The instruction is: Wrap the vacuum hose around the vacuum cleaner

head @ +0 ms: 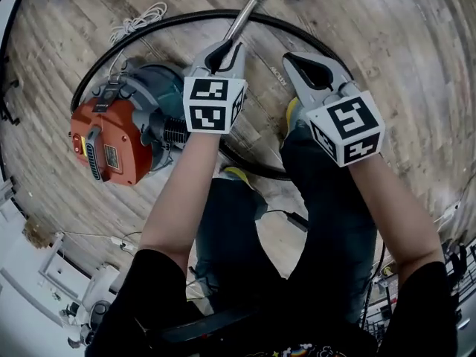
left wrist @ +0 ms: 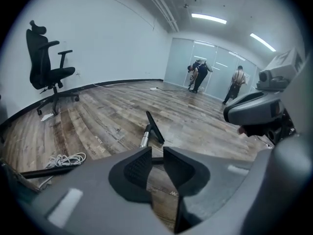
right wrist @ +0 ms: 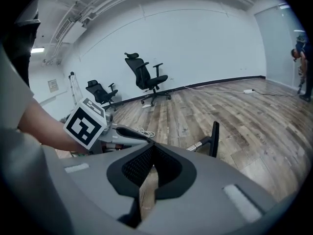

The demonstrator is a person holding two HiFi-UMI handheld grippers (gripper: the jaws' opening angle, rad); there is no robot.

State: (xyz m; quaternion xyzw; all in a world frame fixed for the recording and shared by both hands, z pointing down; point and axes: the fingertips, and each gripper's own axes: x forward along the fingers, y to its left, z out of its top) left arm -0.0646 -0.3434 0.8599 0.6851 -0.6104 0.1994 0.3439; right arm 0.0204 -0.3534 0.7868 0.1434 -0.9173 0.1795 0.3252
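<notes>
Left tool (left wrist: pixel 157 153): jaws a little apart, held nothing.
Right tool (right wrist: pixel 152 150): clenched, empty.
Hidden: vacuum hose (head: pixel 186 14) partly behind the arms.
Hose place: floor, looped beside the vacuum cleaner (head: pixel 111 143).

Orange-grey vacuum cleaner (head: pixel 108 146); black hose (head: pixel 193 13); grey-brown wood-grain floor (head: pixel 387 36); black chair (left wrist: pixel 46 58).

Bright ceiling strip lights (left wrist: pixel 209 18), sharp focus, heavy fisheye edges.

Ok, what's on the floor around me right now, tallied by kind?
Vacuum cleaner: 1
Hose: 1
Wand: 1
White cord coil: 1
Office chairs: 2
Total: 6
</notes>
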